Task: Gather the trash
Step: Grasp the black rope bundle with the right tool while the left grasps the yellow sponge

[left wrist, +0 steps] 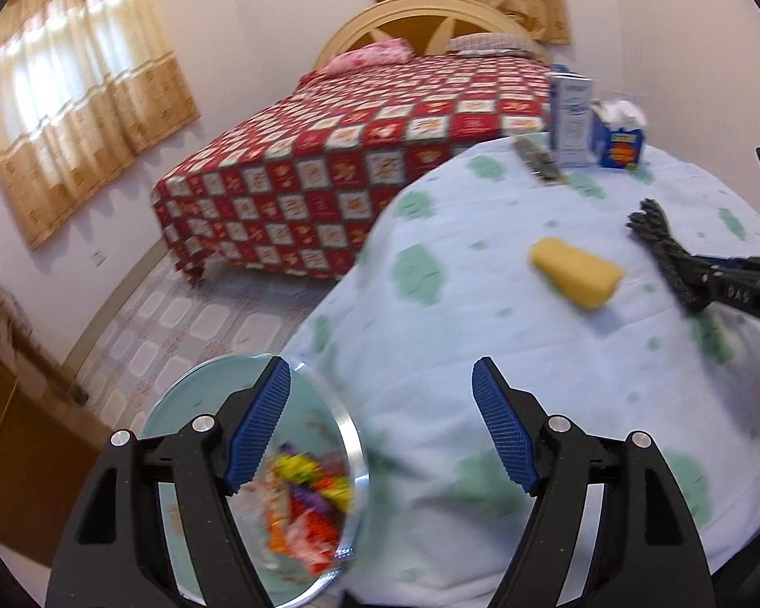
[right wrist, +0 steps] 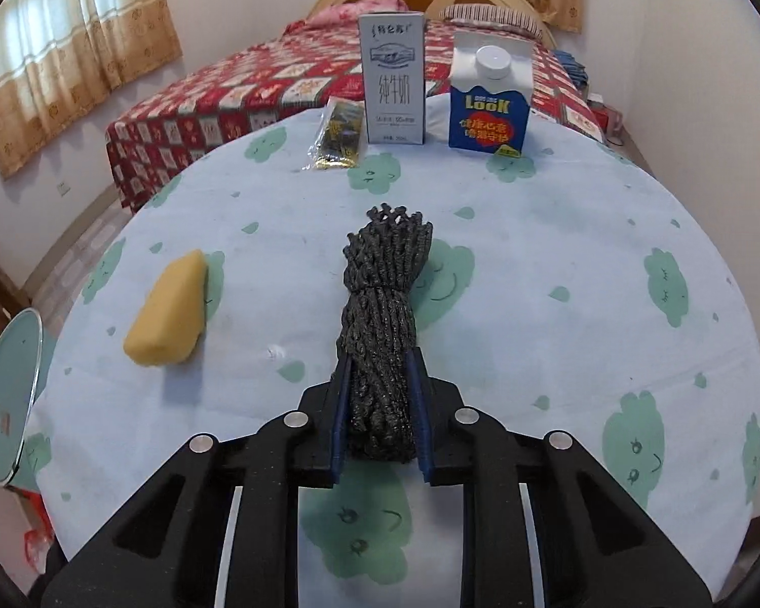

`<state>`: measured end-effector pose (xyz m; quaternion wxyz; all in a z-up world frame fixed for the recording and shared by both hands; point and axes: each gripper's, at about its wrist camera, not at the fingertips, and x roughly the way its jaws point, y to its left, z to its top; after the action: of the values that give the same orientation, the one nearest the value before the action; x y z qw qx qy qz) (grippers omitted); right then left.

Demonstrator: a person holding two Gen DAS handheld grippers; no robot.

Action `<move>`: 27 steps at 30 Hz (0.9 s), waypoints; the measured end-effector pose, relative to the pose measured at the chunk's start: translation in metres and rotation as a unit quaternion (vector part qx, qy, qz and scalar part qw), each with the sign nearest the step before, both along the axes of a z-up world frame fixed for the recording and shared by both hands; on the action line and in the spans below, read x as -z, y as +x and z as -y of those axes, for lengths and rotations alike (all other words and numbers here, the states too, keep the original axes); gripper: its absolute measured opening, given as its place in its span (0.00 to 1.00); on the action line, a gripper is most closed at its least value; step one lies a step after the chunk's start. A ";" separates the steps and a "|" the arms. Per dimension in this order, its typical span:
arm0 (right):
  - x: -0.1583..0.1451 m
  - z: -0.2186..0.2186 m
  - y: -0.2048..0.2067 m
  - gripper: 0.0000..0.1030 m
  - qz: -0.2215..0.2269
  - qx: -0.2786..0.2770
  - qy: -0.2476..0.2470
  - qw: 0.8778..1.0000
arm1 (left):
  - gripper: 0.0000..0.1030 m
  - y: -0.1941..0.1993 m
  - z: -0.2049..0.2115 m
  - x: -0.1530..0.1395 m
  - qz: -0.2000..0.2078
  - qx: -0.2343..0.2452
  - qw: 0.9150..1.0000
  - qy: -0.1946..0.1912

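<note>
A round table (right wrist: 557,253) wears a pale blue cloth with green clouds. My right gripper (right wrist: 380,359) is shut on the near end of a dark mesh bundle (right wrist: 385,278), which points away over the table's middle. In the left wrist view that bundle (left wrist: 651,233) shows at the right in the right gripper (left wrist: 684,278). A yellow sponge (right wrist: 169,309) lies left of it, also seen as the sponge (left wrist: 575,271). My left gripper (left wrist: 380,370) is open and holds nothing, at the table's left edge. Beside it stands a round bin (left wrist: 352,435) with colourful wrappers (left wrist: 309,496) inside.
At the table's far side stand a grey milk carton (right wrist: 391,78) and a blue carton (right wrist: 489,101), with a dark packet (right wrist: 337,137) lying left of them. The bin (right wrist: 10,395) is off the table's left edge. A bed (left wrist: 329,152) fills the back; wooden furniture (left wrist: 20,430) stands left.
</note>
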<state>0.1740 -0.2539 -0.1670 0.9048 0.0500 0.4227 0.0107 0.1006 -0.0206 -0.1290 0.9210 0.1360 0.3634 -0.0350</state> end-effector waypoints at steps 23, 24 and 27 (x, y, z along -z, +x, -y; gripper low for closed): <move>-0.018 0.076 -0.069 0.14 0.082 0.055 0.008 0.995 | 0.48 0.072 0.117 0.049 -0.083 0.035 0.996 0.007; -0.018 0.072 -0.068 0.14 0.084 0.049 0.012 0.995 | 0.34 0.072 0.111 0.051 -0.094 0.040 0.995 -0.002; -0.018 0.064 -0.066 0.14 0.088 0.042 0.015 0.995 | 0.25 0.070 0.096 0.051 -0.102 0.049 0.993 -0.020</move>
<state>0.1076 -0.3178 -0.1489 0.9373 0.0801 0.3387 -0.0164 0.1703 -0.1167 -0.1799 0.8787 0.1311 0.4478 -0.1007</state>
